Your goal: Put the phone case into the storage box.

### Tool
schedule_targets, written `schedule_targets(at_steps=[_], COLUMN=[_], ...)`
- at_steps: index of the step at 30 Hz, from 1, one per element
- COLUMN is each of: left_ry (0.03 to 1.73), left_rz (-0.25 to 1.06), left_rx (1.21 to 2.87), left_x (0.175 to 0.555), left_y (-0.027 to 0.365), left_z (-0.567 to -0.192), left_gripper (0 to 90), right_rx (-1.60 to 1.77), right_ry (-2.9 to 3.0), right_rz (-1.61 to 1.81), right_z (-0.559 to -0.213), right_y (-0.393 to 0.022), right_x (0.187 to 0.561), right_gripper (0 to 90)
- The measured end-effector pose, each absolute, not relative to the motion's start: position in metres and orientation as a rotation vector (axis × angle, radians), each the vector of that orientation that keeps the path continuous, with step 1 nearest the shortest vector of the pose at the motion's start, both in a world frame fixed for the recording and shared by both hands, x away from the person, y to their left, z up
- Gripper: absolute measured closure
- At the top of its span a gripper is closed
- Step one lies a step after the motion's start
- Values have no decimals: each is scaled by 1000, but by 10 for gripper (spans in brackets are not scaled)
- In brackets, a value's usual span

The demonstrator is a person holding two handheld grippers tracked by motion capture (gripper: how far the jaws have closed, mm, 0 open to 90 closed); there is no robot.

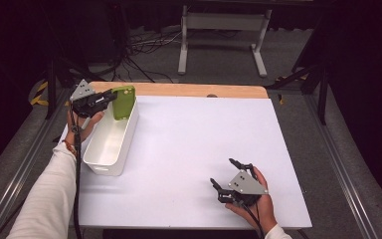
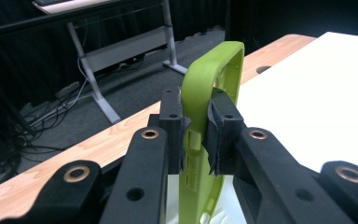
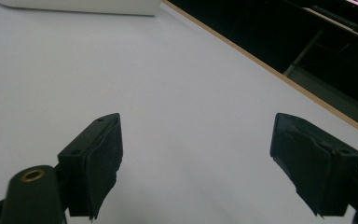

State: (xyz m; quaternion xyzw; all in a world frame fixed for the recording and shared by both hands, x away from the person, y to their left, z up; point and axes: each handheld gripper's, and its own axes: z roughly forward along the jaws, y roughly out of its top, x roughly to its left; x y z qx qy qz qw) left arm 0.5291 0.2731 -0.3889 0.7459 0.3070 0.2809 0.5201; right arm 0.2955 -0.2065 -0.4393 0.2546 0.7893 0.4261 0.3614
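Green phone case (image 1: 124, 101) is held upright over the far end of the white bin (image 1: 110, 142) by the left gripper (image 1: 110, 96) in the high view, while the right gripper (image 1: 231, 174) rests splayed on the table (image 1: 194, 149). In the left gripper view, the case's edge is clamped between both pads (image 2: 216, 135). In the right gripper view, nothing is held between the wide-apart jaws.

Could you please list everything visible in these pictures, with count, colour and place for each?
Phone case: one, lime green, held upright over the far end of the bin, clamped between the left tool's jaws.
Bin: one, white, oblong, open-topped, on the table's left side, nothing lying inside it.
Table: one, white surface with a bare wooden strip along the far edge.
Desk frame: one, white, on the grey floor beyond the table.
Cables: several, dark and white, on the floor at the back.
Left tool: one, black with a grey plate, shut on the phone case.
Right tool: one, black with a grey plate, open, low over the table's near right.
Hands: two, one on each tool.
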Motion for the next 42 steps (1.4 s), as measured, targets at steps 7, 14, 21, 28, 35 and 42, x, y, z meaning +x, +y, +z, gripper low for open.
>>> schedule_targets(at_steps=[7,14,21,28,35,42], left_ry=[760,790,848,868,880,892], left_rz=[667,717,758,791,824,840], left_rx=[1781,1796,1820,1844,1873,1907], left_x=[532,534,538,540,543,548], left_y=[276,279,282,281,277,270], left_z=[-394,-394,-398,-400,-399,-399], left_gripper=[785,775,736,718,733,733], right_rx=[656,647,638,634,632,633], right_ry=[2043,2062,2071,2084,2094,2102], right_rz=[1092,1092,1099,1100,1098,1094], right_z=[-440,-442,-443,-444,-445,-445], right_y=[-205,-203,-203,-202,-200,-200], right_x=[296,298,298,300,300,300], right_gripper=[182,183,183,187,188,188])
